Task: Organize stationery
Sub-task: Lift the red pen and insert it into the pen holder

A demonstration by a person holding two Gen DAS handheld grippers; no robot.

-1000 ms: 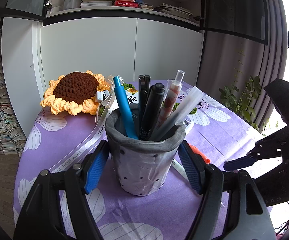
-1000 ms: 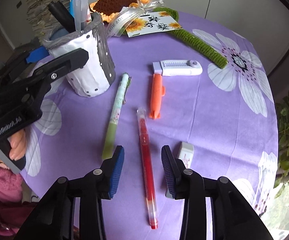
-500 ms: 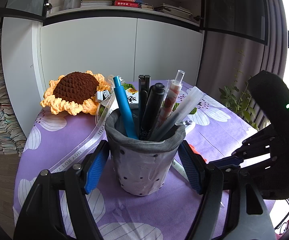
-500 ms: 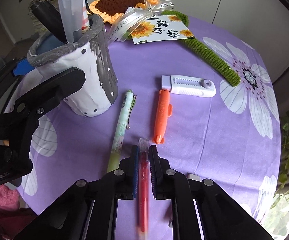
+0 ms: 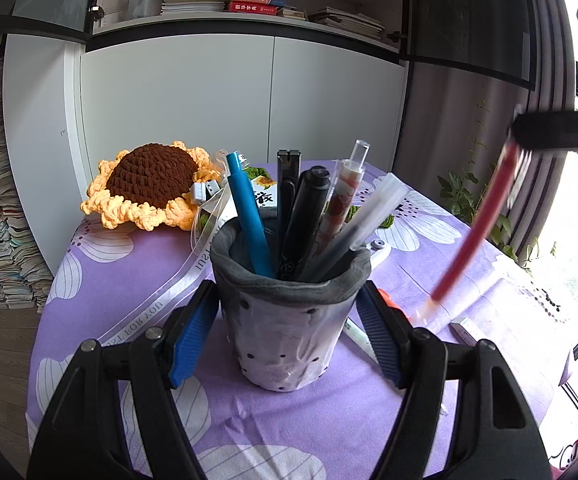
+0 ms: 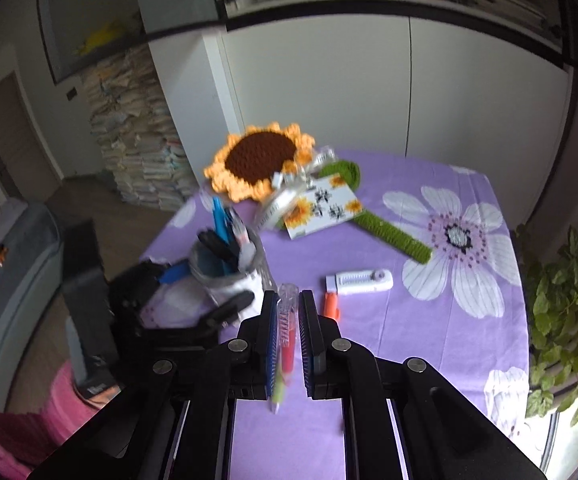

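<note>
right gripper (image 6: 289,312) is clamped tight on the slim red gel pen w/ clear cap (image 6: 287,344), pen lifted clear of the purple floral tablecloth (image 6: 429,340), prob so it can be carried over to the grey-and-white dotted pen cup (image 5: 289,320). left gripper (image 5: 287,334) straddles that cup, blue pads touching both sides, likely steadying it for the drop-in. beyond, orange pen (image 6: 331,306) and white correction-tape dispenser (image 6: 359,280) lie loose; crocheted sunflower (image 6: 261,160) sits farthest. right view is blurred, the pen's lower end hard to make out, cup's far side hidden.
</note>
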